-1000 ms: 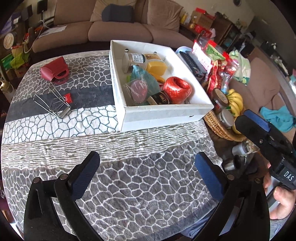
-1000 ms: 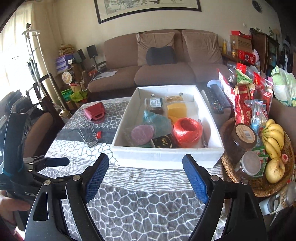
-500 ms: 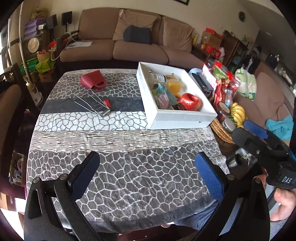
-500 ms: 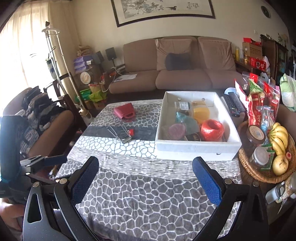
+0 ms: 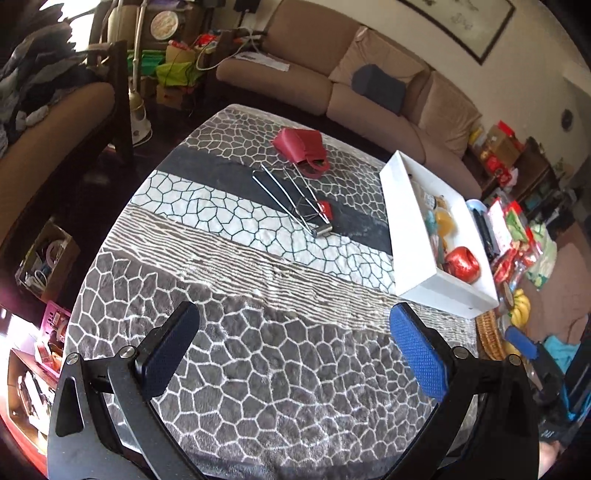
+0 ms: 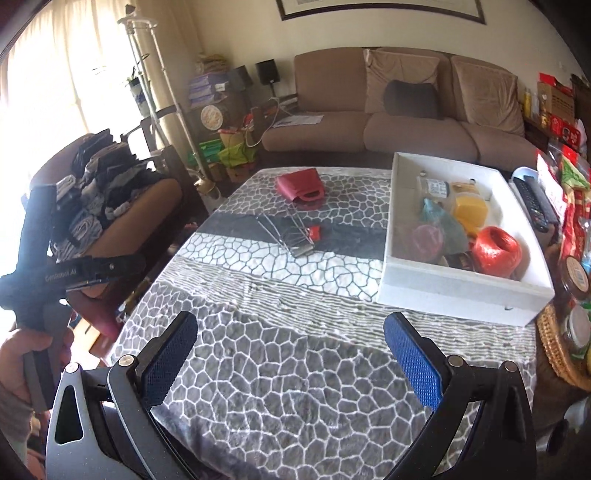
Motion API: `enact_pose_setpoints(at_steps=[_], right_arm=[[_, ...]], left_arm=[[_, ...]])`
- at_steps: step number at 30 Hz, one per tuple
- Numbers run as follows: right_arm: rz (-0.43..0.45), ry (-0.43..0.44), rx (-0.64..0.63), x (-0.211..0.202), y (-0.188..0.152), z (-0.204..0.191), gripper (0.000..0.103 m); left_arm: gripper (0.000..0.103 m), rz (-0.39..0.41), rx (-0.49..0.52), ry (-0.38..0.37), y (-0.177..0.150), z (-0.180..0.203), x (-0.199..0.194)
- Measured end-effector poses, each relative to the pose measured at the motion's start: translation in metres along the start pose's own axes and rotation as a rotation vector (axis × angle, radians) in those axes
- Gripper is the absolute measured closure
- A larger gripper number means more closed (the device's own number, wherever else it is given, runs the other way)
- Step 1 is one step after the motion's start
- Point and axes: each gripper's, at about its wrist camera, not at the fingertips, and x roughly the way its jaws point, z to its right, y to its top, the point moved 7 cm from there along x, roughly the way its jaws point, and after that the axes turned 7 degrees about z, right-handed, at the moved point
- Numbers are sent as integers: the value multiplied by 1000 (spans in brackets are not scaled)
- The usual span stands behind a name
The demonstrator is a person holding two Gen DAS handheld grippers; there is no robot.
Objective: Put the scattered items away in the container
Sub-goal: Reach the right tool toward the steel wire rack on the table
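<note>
Setting: a lived-in home living room. A brown three-seat sofa point(image 6: 406, 125) with cushions stands against the far wall beneath a framed picture point(image 6: 380, 9). Curtained daylight enters at the left, beside a floor-standing rack point(image 6: 147, 74). A chair point(image 6: 122, 192) holds piled clothing. The tabletop point(image 6: 295, 369) carries a patterned grey cloth. Household goods crowd the right side: a wicker basket point(image 6: 554, 347) with jars, snack packets point(image 6: 572, 206) and a remote control point(image 6: 532, 199).

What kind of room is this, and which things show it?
Most likely a home living room: a brown sofa with cushions stands behind the table, a framed picture hangs on the wall, and a speaker stands by the curtain.
</note>
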Motion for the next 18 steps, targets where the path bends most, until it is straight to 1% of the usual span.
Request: enact_pose_setpoints(at_steps=[3, 4, 8, 11, 12, 15, 18], right_arm=[[-38, 34, -49, 45, -7, -10, 0], [-51, 43, -59, 62, -10, -12, 0], [-91, 70, -65, 132, -12, -15, 0], [-121, 63, -50, 187, -8, -4, 0], [-130, 61, -38, 203, -6, 1, 0], [-127, 59, -16, 248, 9, 13, 0], [-105, 31, -55, 288, 24, 21, 0]], left_arm=[[0, 17, -35, 26, 8, -9, 38], [0, 14, -55, 25, 10, -12, 53], [0, -54, -202, -26, 16, -24, 116], [0, -62, -324, -49, 23, -40, 151], [0, -64, -344, -52, 25, -44, 160], [0, -76, -354, -22, 31, -53, 182], [0, -95, -345, -38, 36, -48, 197]])
